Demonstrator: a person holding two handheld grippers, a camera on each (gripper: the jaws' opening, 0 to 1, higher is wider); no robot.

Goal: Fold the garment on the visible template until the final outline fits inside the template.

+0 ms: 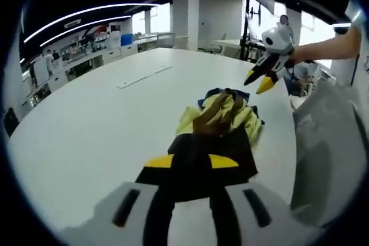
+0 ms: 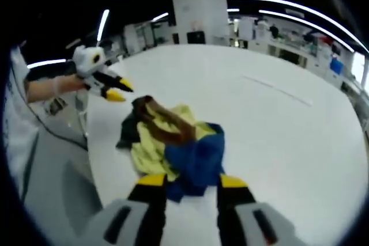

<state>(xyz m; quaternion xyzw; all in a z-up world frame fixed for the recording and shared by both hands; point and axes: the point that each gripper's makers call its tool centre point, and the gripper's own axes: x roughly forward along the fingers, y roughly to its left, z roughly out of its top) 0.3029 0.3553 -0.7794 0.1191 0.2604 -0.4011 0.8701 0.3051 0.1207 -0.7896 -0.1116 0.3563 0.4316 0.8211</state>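
Yellow, blue, brown and black garment [image 1: 222, 122] lies crumpled near table [image 1: 86, 125] edge, not yet spread, so step looks like pre-fold pickup w/ left gripper [image 1: 190, 162] and right gripper [image 2: 187, 182] both gaping, empty; next: grab opposite edges, flatten.

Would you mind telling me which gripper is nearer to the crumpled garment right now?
Hard to call: each gripper's own jaws reach the garment's edge. The left gripper sits at the garment by its black part; the right gripper sits at its blue part.
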